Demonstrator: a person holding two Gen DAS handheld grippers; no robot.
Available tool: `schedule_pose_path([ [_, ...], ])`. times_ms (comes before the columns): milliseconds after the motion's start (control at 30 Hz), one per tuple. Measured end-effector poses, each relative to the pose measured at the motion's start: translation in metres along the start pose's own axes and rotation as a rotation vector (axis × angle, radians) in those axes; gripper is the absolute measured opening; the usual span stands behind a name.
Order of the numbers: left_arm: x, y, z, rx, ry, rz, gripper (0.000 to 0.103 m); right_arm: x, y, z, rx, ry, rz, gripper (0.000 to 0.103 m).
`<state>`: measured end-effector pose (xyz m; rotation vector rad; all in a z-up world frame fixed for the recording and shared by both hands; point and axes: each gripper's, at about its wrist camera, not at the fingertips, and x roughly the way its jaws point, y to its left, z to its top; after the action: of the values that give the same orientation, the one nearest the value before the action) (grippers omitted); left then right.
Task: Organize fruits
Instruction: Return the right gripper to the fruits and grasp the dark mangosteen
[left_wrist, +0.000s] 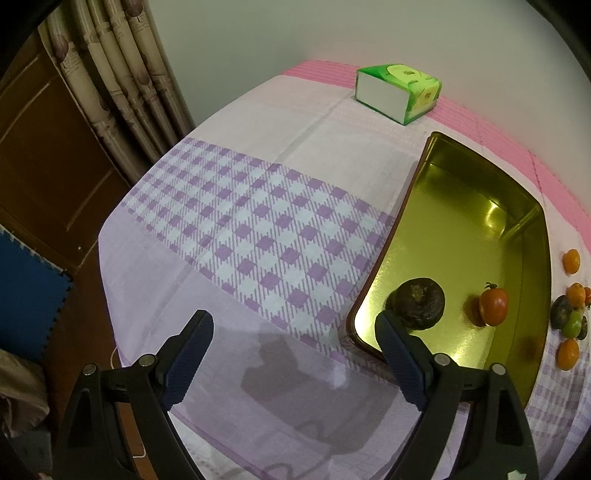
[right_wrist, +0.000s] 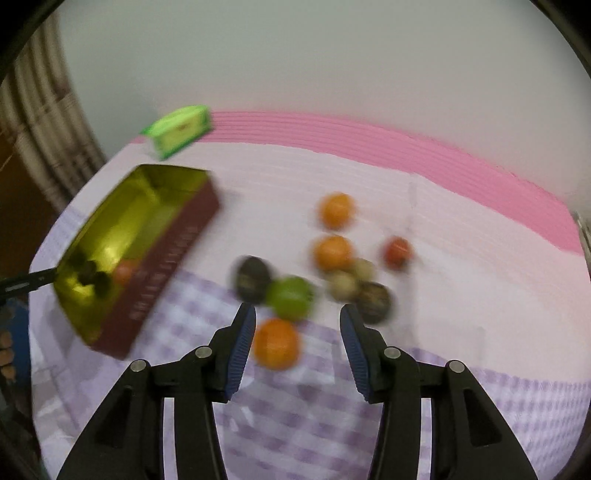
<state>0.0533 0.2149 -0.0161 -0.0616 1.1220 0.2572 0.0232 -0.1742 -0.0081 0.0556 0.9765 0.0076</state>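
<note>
A gold tin tray (left_wrist: 436, 206) with dark red outer walls lies on the checked cloth; it also shows in the right wrist view (right_wrist: 122, 221). A dark round fruit (left_wrist: 419, 302) and a red tomato (left_wrist: 493, 306) lie in it. My left gripper (left_wrist: 293, 332) is open and empty above the cloth, left of the tray's near corner. My right gripper (right_wrist: 297, 328) is open, just above an orange (right_wrist: 276, 344) at the near side of a fruit pile: a green fruit (right_wrist: 290, 297), dark fruits (right_wrist: 252, 278), oranges (right_wrist: 334, 252) and a tomato (right_wrist: 397, 252). The right wrist view is blurred.
A green tissue box (left_wrist: 397, 90) stands at the far edge of the table by the wall. Curtains (left_wrist: 110, 74) and a wooden door are off the table's left side. A pink mat (right_wrist: 406, 155) runs along the back.
</note>
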Motion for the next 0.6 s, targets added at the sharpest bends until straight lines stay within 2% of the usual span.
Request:
schedule_pose_path([
  [200, -0.003, -0.003, 0.001, 0.010, -0.017, -0.037, 0.087, 0.019, -0.040, -0.015, 0.045, 0.039, -0.039, 0.049],
  [600, -0.041, -0.046, -0.007, 0.164, -0.127, -0.113, 0.087, 0.058, -0.050, -0.009, 0.018, 0.032, -0.062, 0.049],
])
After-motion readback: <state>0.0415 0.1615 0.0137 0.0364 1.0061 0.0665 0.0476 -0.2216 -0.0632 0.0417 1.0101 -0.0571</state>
